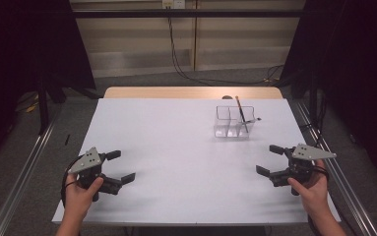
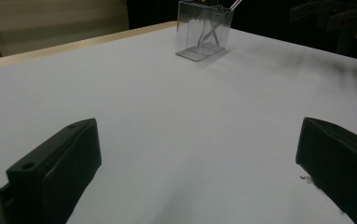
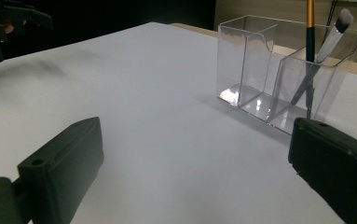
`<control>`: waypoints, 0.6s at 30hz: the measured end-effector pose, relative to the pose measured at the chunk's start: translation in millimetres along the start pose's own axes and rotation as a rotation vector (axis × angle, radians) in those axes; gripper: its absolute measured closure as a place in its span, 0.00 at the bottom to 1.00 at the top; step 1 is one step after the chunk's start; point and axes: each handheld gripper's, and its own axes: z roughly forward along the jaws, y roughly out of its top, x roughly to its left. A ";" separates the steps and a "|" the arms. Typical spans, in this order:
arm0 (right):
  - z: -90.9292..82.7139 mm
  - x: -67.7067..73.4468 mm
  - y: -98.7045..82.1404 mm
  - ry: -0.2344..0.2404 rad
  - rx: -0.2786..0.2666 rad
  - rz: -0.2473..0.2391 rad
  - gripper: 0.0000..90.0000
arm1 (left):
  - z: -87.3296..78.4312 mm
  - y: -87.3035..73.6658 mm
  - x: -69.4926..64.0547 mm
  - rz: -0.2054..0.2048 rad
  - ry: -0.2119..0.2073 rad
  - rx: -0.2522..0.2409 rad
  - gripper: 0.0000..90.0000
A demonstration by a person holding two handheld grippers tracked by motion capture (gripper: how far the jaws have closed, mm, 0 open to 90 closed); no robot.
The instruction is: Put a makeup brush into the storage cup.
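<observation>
A clear plastic organiser [image 1: 234, 121] with separate compartments stands on the white table [image 1: 176, 147] at the back right. Two makeup brushes [image 1: 241, 114] lean in its right-hand compartment; the other compartments look empty. In the right gripper view the organiser [image 3: 269, 88] and brushes [image 3: 312, 51] lie ahead to the right. My left gripper [image 1: 117, 167] rests near the front left edge, open, nothing between its jaws. My right gripper [image 1: 270, 159] is at the front right, open and empty too. The left gripper view has the organiser [image 2: 203, 31] far ahead.
A wooden strip [image 1: 191, 92] runs along the table's far edge. Metal rails [image 1: 23, 167] flank the table on both sides. Cables [image 1: 191, 73] lie on the floor behind. Dark curtains stand at left and right.
</observation>
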 end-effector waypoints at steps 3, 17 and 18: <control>-1.7 1.3 -1.0 0.002 -0.002 0.001 0.03 | 0.4 0.0 0.1 0.000 0.000 0.000 0.00; -9.0 11.6 -8.1 0.019 0.038 -0.048 0.03 | 3.3 -0.3 1.7 0.004 -0.005 0.008 0.00; -10.0 11.7 -8.8 0.018 0.038 -0.046 0.03 | 3.5 -0.3 1.7 0.003 -0.004 0.009 0.00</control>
